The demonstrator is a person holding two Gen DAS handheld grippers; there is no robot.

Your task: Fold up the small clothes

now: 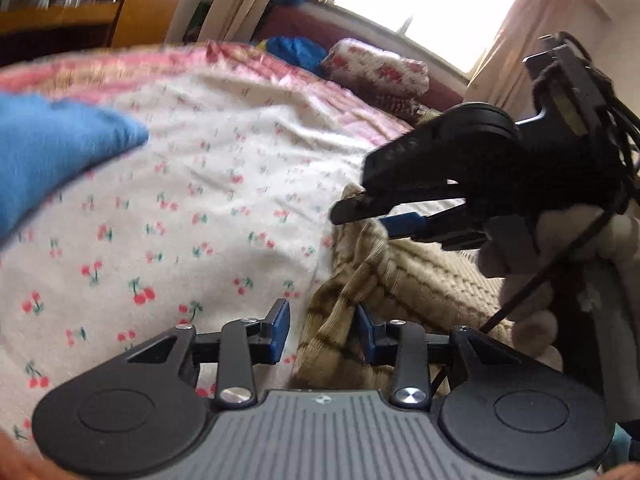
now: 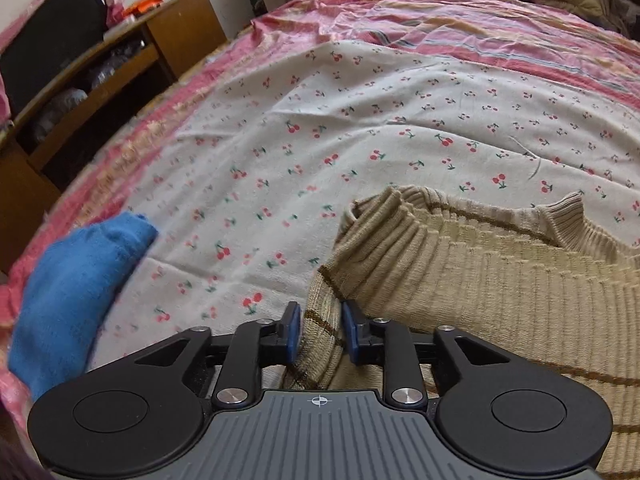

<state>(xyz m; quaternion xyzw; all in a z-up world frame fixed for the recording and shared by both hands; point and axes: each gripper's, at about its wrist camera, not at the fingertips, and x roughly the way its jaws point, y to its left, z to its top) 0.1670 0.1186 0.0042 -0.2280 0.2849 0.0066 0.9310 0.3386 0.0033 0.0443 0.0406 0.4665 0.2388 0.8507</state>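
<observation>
At the far left a folded blue garment (image 2: 76, 300) lies near the bed's edge, where the pink striped bedcover (image 2: 440, 24) drops toward a wooden shelf unit (image 2: 120, 60). Between it and the sweater, the cherry-print sheet (image 2: 320, 128) lies bare — wide, lightly wrinkled room. The beige ribbed sweater (image 2: 500, 280) sits at the right, its cuffed sleeve folded across the body, its brown-striped edge running forward. The left tool (image 1: 322, 332) straddles that edge, pads partly open and not pressing. The right tool (image 2: 320, 334) — also seen above the knit (image 1: 384, 216) — is part-open too, the edge between its pads but ungripped.
</observation>
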